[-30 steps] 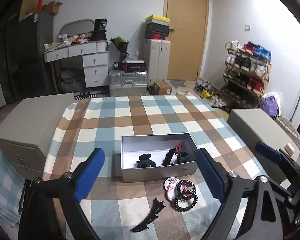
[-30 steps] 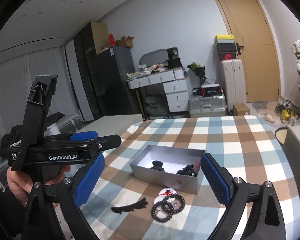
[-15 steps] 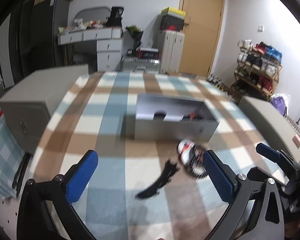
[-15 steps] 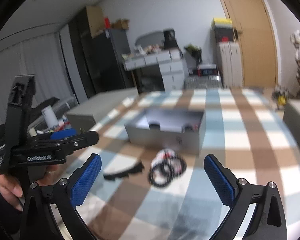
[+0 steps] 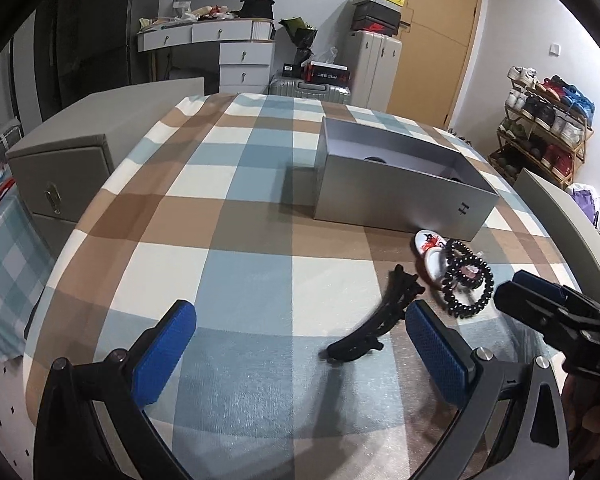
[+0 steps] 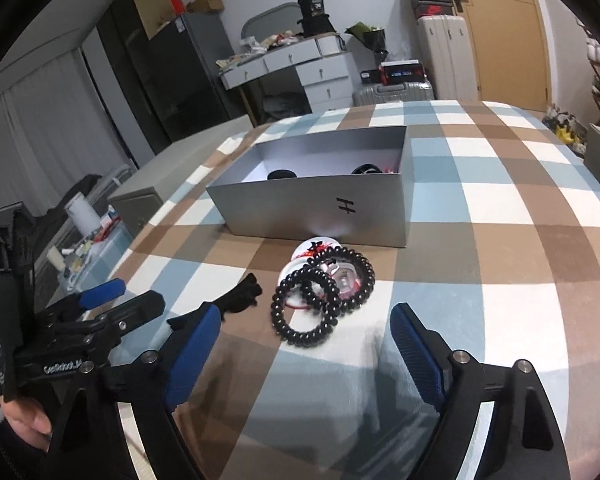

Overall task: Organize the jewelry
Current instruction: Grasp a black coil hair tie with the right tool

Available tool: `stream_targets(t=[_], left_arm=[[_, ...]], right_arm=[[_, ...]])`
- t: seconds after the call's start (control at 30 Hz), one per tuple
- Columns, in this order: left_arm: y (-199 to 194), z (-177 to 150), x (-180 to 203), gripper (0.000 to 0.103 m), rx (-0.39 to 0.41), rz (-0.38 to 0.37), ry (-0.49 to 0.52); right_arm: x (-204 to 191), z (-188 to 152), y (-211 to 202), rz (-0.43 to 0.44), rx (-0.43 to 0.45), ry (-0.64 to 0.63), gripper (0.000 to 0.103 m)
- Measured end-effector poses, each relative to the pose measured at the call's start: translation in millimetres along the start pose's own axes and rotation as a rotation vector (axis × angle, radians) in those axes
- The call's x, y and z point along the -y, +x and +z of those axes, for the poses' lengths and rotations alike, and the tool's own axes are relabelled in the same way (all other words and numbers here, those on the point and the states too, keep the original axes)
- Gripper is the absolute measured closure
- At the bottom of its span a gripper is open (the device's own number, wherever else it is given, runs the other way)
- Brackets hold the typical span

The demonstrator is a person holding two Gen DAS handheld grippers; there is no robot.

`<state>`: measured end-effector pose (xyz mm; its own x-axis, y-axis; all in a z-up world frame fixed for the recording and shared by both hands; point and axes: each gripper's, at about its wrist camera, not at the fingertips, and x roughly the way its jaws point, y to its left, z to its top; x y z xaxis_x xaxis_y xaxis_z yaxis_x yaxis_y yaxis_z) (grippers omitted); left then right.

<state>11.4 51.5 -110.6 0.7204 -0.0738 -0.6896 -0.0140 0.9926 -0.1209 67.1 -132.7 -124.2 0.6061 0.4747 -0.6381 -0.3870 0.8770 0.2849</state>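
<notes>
Closing its jaws on nothing yet, the right claw (image 6: 304, 356) hangs just short of the black beaded bracelets (image 6: 320, 296); the left claw (image 5: 300, 344) is spread beside the black hair clip (image 5: 374, 324). Next: pinch, lift over the grey box (image 6: 320, 204) wall. The checked counter (image 5: 240, 264) offers room.

Dim, even indoor light, soft shadows, sharp focus, strong fisheye bending with dark corners
</notes>
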Motion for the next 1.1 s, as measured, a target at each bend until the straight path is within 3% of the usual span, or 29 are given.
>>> stream_targets(t=[0.23,0.3,0.43,0.8,1.1], left_arm=[[4.8,-4.3,-1.1,0.001,-0.028,-0.018,-0.003],[5.7,-5.3,-0.3,0.001,-0.036,-0.026,0.000],[3.6,-5.7,0.8,0.001,-0.037,-0.025,0.005],[0.5,3.6,5.8,0.001,-0.033,-0.032,0.022],[7.0,21.7,42.1,0.001,-0.054,-0.135,0.150]], right_arm=[[1.4,0.8,17.3,-0.045,-0.065,0.008,0.050],[1.6,1.5,19.6,-0.060,-0.076,0.010,0.071],[2.2,0.4,19.8,-0.066,-0.081,0.006,0.093],[-1.7,-4.7,-4.7,-0.012,0.006,-0.042,0.094],[16.1,-6.7,-33.2,-0.053,0.069,-0.050,0.095]])
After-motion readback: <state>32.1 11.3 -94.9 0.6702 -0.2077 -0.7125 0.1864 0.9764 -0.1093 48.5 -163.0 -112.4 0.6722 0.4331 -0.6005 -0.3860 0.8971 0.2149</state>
